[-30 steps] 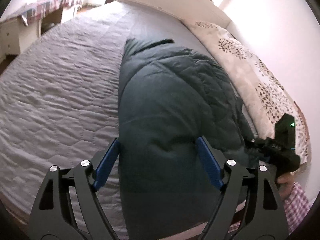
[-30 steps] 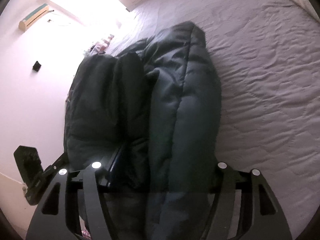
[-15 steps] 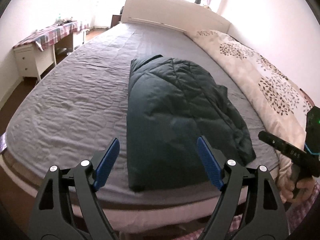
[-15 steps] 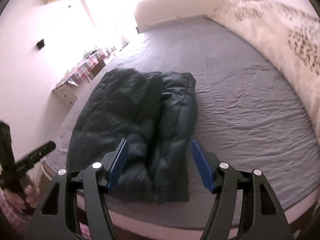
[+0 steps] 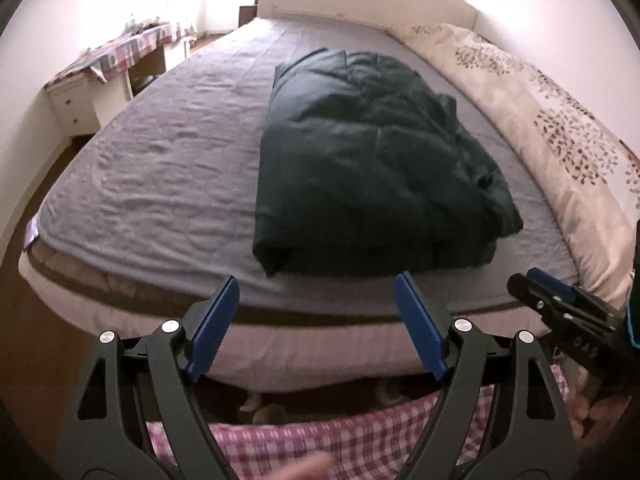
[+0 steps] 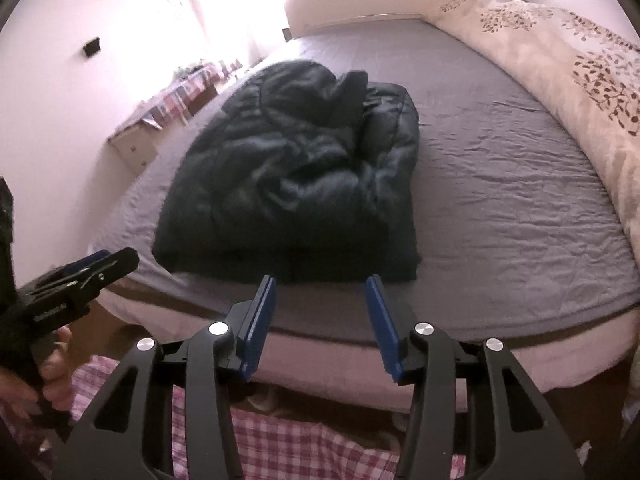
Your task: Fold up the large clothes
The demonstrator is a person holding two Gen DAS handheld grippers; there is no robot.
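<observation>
On the bed [image 5: 152,184], near its foot edge, the dark jacket [image 5: 372,168] lies folded into a long bundle, with one loose sleeve bulging along its right side. Both grippers hang clear of it off the bed's end: the left gripper [image 5: 316,320] gapes wide and empty, and the right gripper [image 6: 320,320], its jaws just now narrowing, has nothing between them either. Judging by this, the fold looks nearly done. To finish well, tuck the stray sleeve under, pinch the near hem at both corners, and lift evenly so the padding doesn't spring apart.
</observation>
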